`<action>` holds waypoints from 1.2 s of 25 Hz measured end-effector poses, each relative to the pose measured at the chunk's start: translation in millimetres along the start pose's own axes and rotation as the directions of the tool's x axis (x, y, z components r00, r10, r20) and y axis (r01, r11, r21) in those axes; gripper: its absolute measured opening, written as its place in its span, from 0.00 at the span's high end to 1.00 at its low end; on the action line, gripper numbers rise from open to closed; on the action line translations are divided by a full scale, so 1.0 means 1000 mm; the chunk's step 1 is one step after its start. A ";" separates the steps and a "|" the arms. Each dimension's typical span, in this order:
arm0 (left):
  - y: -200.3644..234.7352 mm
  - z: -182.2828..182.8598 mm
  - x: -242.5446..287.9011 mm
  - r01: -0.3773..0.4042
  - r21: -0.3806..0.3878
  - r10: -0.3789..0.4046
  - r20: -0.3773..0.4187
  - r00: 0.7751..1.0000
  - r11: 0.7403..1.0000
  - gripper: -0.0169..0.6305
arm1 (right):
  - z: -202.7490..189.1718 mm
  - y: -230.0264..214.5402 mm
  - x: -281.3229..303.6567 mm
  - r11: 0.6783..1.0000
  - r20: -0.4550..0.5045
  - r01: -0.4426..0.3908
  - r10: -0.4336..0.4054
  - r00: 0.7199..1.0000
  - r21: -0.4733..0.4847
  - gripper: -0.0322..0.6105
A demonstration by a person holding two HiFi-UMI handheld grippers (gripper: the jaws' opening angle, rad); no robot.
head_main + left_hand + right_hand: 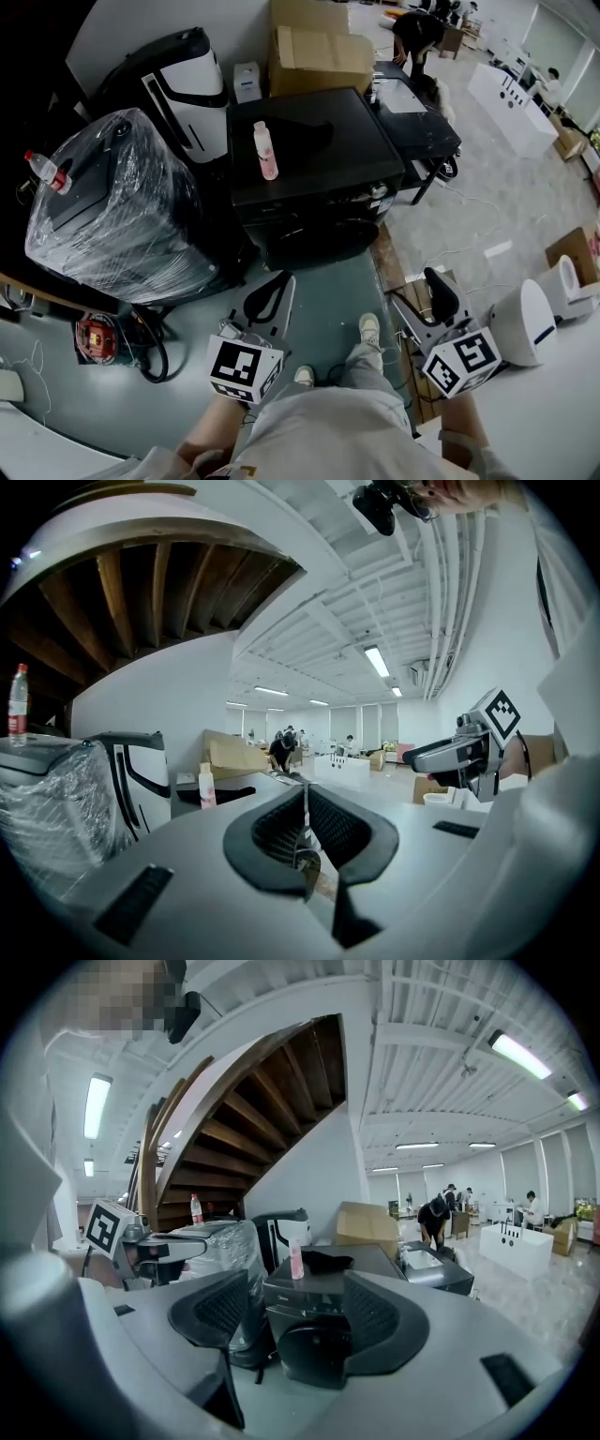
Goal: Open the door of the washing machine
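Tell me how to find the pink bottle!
Find the big black washing machine in the middle of the floor. The pink bottle stands upright on its flat top, just left of a black cloth. The only other bottle is clear with a red label and sits over on the plastic-wrapped bundle.

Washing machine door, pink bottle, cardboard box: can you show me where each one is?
washing machine door (312, 1354), right gripper view, middle of the round door
pink bottle (265, 152), head view, the bottle's body
cardboard box (319, 58), head view, its top flap
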State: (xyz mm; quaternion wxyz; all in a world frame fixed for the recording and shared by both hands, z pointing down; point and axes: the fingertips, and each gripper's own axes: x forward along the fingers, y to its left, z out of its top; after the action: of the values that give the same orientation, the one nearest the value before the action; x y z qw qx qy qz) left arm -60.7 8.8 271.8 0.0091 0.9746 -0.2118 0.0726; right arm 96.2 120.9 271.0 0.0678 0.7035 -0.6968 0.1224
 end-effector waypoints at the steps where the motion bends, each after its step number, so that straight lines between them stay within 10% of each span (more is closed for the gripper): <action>1: -0.001 0.000 0.010 -0.008 0.003 0.008 -0.006 1.000 1.000 0.93 | 0.000 -0.010 0.005 1.000 -0.004 -0.007 0.007 1.000 0.000 0.42; 16: -0.028 -0.030 0.164 -0.109 0.024 0.112 -0.194 0.975 0.994 0.93 | -0.024 -0.159 0.094 0.982 -0.122 -0.187 0.190 0.974 0.036 0.42; 30: -0.023 -0.089 0.257 -0.311 0.033 0.295 -0.423 0.857 0.950 0.93 | -0.100 -0.242 0.187 0.914 -0.362 -0.406 0.385 0.849 0.020 0.42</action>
State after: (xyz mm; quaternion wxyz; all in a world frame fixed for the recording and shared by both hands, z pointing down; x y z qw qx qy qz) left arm 168.4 -71.8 397.2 0.0612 0.8897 -0.3565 0.2785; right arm 329.1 -27.8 435.2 0.1869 0.5083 -0.8057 0.2400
